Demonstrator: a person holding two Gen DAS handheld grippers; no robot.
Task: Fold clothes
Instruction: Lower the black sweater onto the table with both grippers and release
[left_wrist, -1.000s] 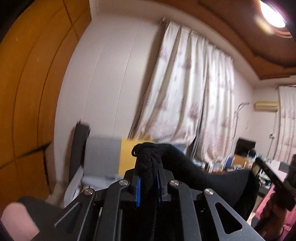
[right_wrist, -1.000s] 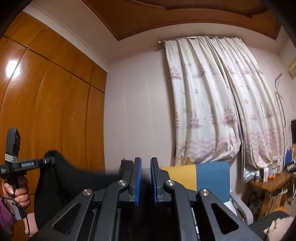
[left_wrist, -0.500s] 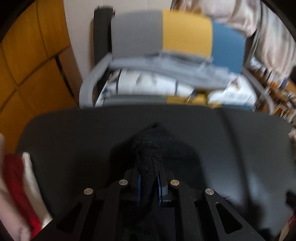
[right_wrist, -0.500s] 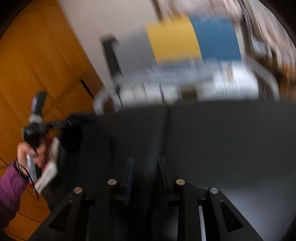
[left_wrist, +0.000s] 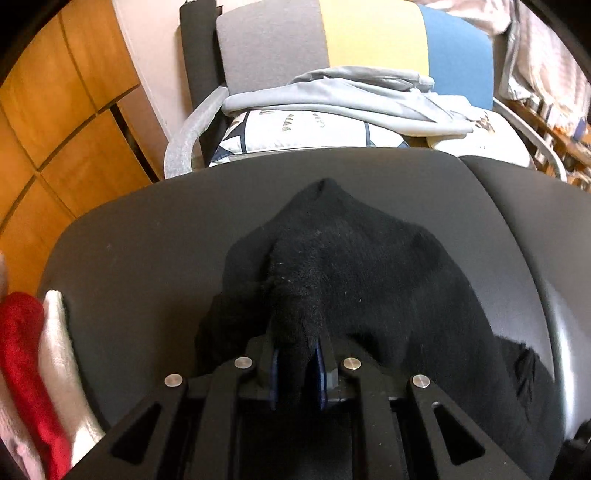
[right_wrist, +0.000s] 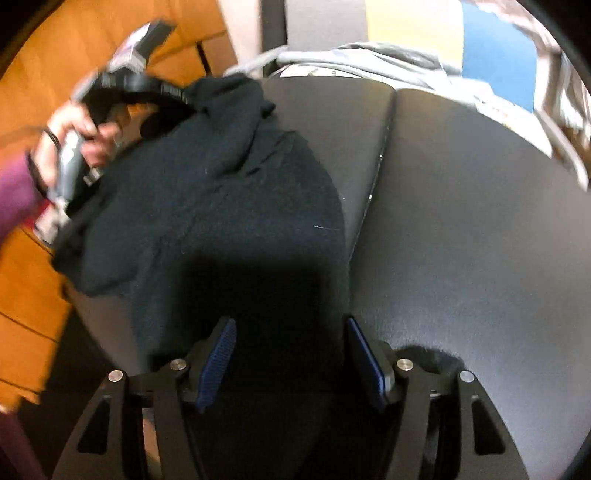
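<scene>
Left tongs (left_wrist: 297, 363) gripped one black garment (left_wrist: 369, 266) on the surface (left_wrist: 147, 221); right tongs (right_wrist: 291, 358), just opening, apparently gripped nothing.

A dark grey table (left_wrist: 155, 221) occupied the foreground, a seam dividing its two sections. Behind it stood a chair (left_wrist: 373, 33) with a backrest panelled grey, yellow and blue, its seat holding a patterned cushion (left_wrist: 295, 129). Orange wooden cabinet doors (left_wrist: 51, 122) lined the left side.
</scene>
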